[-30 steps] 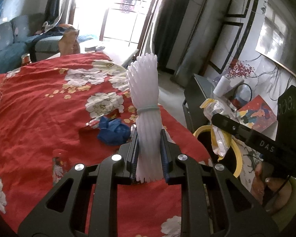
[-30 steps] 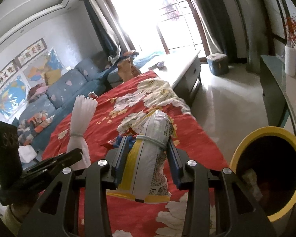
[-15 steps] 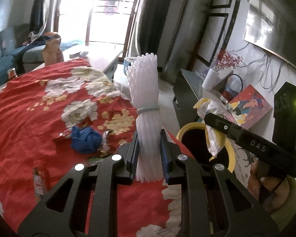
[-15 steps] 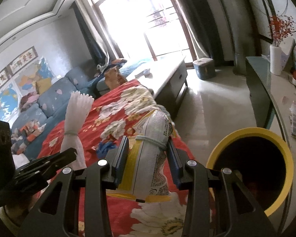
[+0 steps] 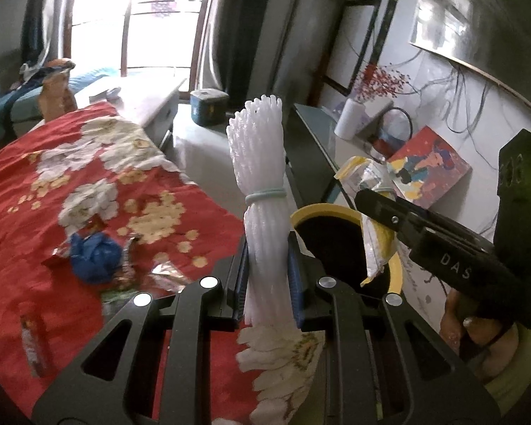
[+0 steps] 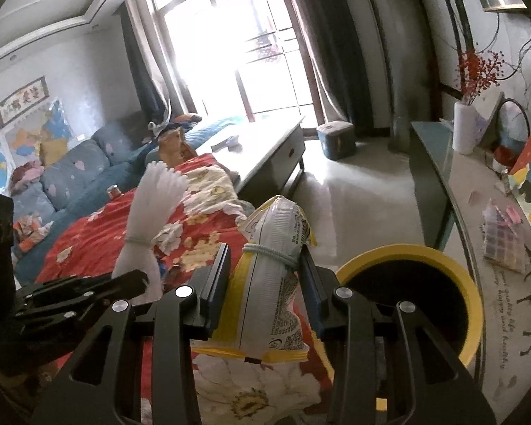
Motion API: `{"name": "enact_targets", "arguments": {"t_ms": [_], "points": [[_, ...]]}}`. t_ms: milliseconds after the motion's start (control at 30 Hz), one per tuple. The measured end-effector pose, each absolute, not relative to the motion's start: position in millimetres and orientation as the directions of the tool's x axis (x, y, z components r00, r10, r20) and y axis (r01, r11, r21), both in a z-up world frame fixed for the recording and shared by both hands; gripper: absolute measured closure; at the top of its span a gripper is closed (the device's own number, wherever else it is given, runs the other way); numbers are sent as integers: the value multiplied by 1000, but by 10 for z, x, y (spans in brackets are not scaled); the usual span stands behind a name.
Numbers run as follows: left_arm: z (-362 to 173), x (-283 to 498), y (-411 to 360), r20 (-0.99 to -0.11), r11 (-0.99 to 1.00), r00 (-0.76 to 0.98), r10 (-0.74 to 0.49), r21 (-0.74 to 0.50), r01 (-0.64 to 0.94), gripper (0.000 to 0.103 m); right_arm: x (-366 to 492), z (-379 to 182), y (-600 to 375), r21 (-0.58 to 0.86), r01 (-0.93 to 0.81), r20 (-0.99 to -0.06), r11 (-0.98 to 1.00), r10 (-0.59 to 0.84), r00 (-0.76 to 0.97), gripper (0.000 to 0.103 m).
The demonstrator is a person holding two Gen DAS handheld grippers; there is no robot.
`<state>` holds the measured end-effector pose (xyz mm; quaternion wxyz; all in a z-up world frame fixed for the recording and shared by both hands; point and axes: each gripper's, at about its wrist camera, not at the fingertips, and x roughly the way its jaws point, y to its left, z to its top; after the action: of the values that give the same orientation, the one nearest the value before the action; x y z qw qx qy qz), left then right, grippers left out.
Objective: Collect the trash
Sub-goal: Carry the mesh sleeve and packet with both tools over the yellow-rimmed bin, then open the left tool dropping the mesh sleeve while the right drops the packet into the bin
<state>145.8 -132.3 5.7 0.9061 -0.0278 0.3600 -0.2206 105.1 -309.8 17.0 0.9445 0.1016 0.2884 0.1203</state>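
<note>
A: Since a second ago both hands have swung toward the round yellow-rimmed bin (image 6: pixel 407 258); in the left wrist view it (image 5: pixel 322 212) now sits just behind the left gripper's load, where before it lay off to the right.

B: And the grips?

A: Unchanged. The left gripper (image 5: pixel 267 279) is clamped on a white foam net sleeve bundled by a pale green elastic band (image 5: pixel 262 191), standing upright between the pads. The right gripper (image 6: pixel 265 283) is clamped on a white and yellow printed snack bag tied with a pale band (image 6: pixel 272 269), held over the table edge just left of the bin.

B: What can't you make out?

A: The bin's inside is dark, so its contents are unreadable. Its near rim is cut off by the right gripper's body. The lower ends of both held items disappear behind the finger frames. The litter on the red floral tablecloth (image 5: pixel 35 184) is blurred.

B: Count it for me.

A: One crumpled blue wad (image 5: pixel 93 256), with shiny foil wrappers around it whose number I cannot tell, and one slim red wrapper (image 5: pixel 32 343) nearer the camera. Two grippers, two held items, one bin. One hand (image 5: pixel 478 333) shows under the right gripper.
</note>
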Motion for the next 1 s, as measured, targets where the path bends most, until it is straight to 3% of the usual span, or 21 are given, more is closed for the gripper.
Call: {"name": "enact_targets", "arguments": {"t_ms": [600,700,1000], "points": [[-162,1559,-2064,-678,851,567,-468,-173,496,88,1095,-56,-3884,303,-11,-530,953,178,829,71],[-243,1596,-2166,-685,843,553,-475,-176,508,88,1138,-176,-3982,309,11,-547,951,168,820,78],[-619,1804,-2536,-729,827,483,-484,-201,525,88,1251,-542,-4277,350,104,-614,931,144,776,77]]}}
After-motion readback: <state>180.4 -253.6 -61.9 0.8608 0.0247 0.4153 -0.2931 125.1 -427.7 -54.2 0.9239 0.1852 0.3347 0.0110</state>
